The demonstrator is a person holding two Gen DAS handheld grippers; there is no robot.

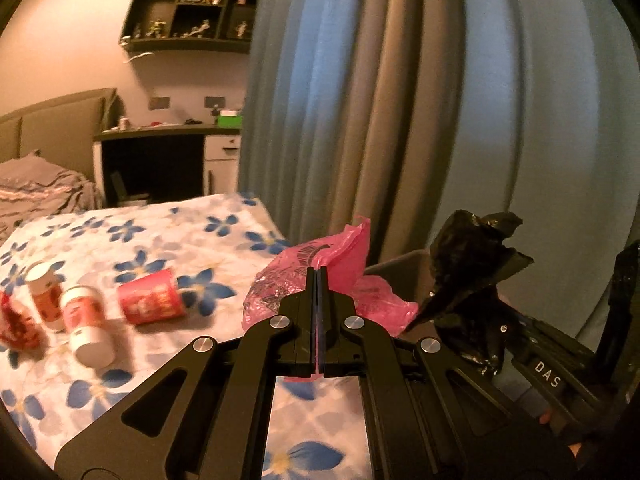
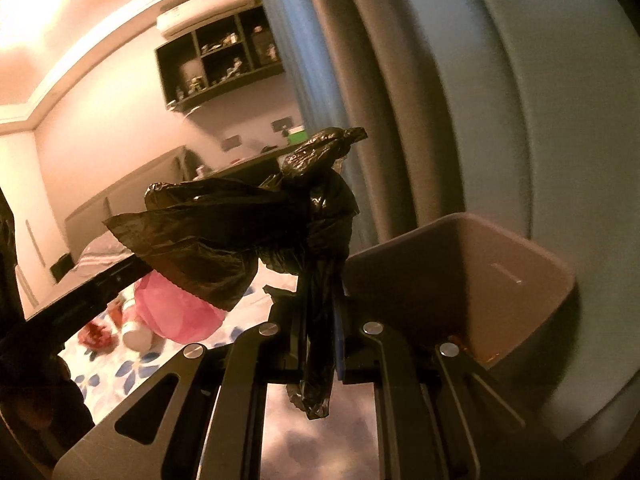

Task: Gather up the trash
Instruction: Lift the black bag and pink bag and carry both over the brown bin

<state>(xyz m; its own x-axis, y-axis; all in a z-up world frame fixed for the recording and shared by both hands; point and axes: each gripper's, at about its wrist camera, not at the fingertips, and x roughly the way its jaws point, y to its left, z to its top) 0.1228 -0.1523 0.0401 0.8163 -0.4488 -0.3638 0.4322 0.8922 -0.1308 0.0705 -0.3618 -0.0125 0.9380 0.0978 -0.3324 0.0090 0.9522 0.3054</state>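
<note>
The left gripper [image 1: 318,276] is closed flat on a pink plastic bag [image 1: 320,280], with the film pinched between its jaws and bunched out ahead of them. The right gripper [image 2: 320,280] is clamped on a black plastic bag [image 2: 224,240]; a twisted strand of it runs down between the fingers and the crumpled bulk stands above them. Both grippers are raised over the bed [image 1: 160,232] and sit close side by side, the right one cut off at the right edge of the left wrist view.

Just right of the right gripper stands a dark bin [image 2: 460,280]. Its inside wall is visible, with a reddish patch near the bottom; further contents cannot be made out.

On the floral bedsheet to the left lie a red paper cup [image 1: 152,298] on its side, two white-and-red cups [image 1: 86,328], also toppled, and a crumpled red wrapper [image 1: 16,320] partly cut off by the frame edge. All are blurred.

A blue-grey curtain [image 1: 400,100] hangs at the far right. A dark wall shelf [image 1: 188,8] carries small items too indistinct to identify.
</note>
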